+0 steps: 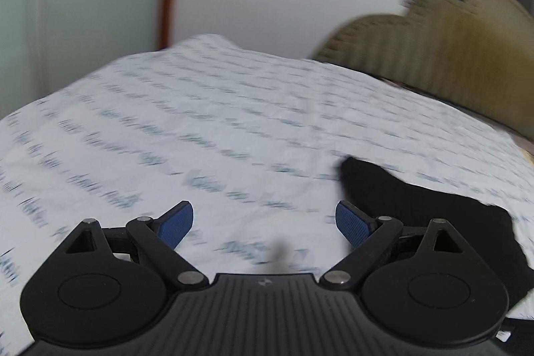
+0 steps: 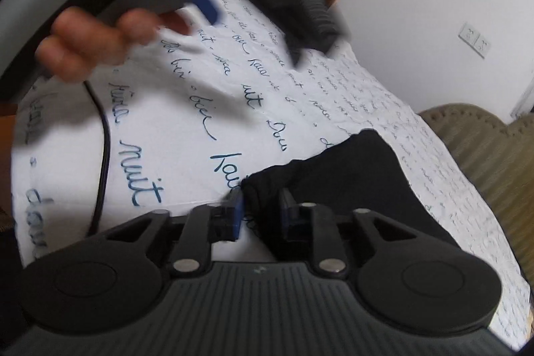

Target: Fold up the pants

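Note:
The black pants (image 2: pixel 350 175) lie folded in a small bundle on a white bedsheet with blue handwriting (image 2: pixel 187 109). My right gripper (image 2: pixel 260 209) sits low at the bundle's near edge, its blue pads close together with a fold of black cloth between them. In the left wrist view the pants (image 1: pixel 434 212) show at the lower right. My left gripper (image 1: pixel 265 222) is wide open and empty above the sheet (image 1: pixel 200 122), left of the pants. The left gripper also shows blurred in the right wrist view (image 2: pixel 213 5), held in a hand at the top left.
A tan ribbed cushion (image 1: pixel 450 55) lies beyond the sheet at the right, also in the right wrist view (image 2: pixel 484 155). A black cable (image 2: pixel 103 149) hangs from the left gripper over the sheet. White wall with a socket (image 2: pixel 474 37) stands behind.

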`<state>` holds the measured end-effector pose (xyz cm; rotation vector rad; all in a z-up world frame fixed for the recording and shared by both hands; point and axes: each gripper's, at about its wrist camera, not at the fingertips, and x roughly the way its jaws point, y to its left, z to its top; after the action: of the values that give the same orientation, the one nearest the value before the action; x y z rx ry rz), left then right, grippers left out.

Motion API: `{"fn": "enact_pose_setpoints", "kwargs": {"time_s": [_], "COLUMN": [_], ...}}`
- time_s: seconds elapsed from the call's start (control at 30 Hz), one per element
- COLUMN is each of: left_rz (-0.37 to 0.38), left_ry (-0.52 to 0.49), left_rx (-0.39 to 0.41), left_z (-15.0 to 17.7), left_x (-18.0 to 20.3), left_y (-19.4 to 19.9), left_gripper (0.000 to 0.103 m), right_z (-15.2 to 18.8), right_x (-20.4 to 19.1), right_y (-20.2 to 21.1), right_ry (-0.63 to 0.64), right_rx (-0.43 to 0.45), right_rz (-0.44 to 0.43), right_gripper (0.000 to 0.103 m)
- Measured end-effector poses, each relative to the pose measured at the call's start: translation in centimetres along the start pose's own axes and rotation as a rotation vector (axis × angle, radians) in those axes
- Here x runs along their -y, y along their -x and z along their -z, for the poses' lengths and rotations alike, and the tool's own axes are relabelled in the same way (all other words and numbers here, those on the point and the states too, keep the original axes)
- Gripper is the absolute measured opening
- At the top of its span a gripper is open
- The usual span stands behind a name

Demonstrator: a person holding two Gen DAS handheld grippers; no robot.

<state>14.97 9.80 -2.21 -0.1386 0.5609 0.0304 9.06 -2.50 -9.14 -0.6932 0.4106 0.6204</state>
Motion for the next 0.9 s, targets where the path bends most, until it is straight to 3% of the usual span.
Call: {"fn": "enact_pose_setpoints", "kwargs": {"time_s": [0.1, 0.13, 0.27, 0.33, 0.37, 0.4, 0.47, 0.63, 0.67, 0.7, 0.73, 0.77, 0.8, 0.9], "left_rz": [0.0, -0.006, 0.047, 0.069, 0.083, 0.102, 0.15, 0.262, 0.278, 0.286, 0.303, 0.333, 0.34, 0.312], "left_ry": [-0.09, -0.117, -0.195, -0.24, -0.271, -0.299, -0.343, -0.351, -0.336, -0.322, -0.309, -0.295, -0.275, -0.231], "left_rx": [0.038, 0.053, 0.01, -0.02, -0.026, -0.026, -0.019, -0.094, -0.107, -0.117, -0.126, -0.143, -0.153, -0.156], "left_z": [0.3, 0.5, 1.4, 2.1, 2.4, 2.7, 3.2, 3.3, 3.3, 3.4, 3.4, 3.4, 3.3, 2.8], "left_x": [1.9, 2.4, 4.5, 5.3, 5.7, 6.0, 6.2, 6.1, 6.1, 6.0, 5.9, 5.8, 5.6, 5.2], "left_y": [0.3, 0.3, -0.7, -1.2, -1.4, -1.6, -2.0, -4.1, -4.4, -4.5, -4.6, -4.8, -4.9, -4.8], "left_gripper": [0.093, 0.093, 0.093, 0.093, 0.093, 0.093, 0.093, 0.093, 0.092, 0.078, 0.063, 0.038, 0.029, 0.017], "right_z": [-0.4, -0.5, -0.9, -1.5, -1.8, -2.2, -3.1, -5.5, -5.5, -5.4, -5.2, -5.0, -4.9, -4.9], "right_x": [3.2, 5.1, 13.1, 16.6, 18.1, 19.3, 20.9, 23.5, 23.7, 23.7, 23.5, 23.2, 22.8, 22.4], "right_y": [2.8, 3.9, 4.2, 1.9, 0.4, -1.2, -4.5, -13.5, -14.9, -16.4, -17.5, -18.4, -18.8, -18.2], "right_ry": [-0.093, -0.155, -0.333, -0.413, -0.461, -0.508, -0.59, -0.639, -0.666, -0.681, -0.679, -0.674, -0.65, -0.612], "right_rx": [0.033, 0.061, 0.044, 0.008, 0.012, 0.018, 0.029, -0.122, -0.159, -0.196, -0.228, -0.257, -0.279, -0.244], "right_rz": [-0.09, -0.08, 0.156, 0.177, 0.118, 0.024, -0.123, -0.278, -0.327, -0.354, -0.373, -0.388, -0.373, -0.341], "right_gripper": [0.027, 0.027, 0.03, 0.039, 0.049, 0.069, 0.081, 0.081, 0.079, 0.064, 0.046, 0.018, 0.016, 0.011]}}
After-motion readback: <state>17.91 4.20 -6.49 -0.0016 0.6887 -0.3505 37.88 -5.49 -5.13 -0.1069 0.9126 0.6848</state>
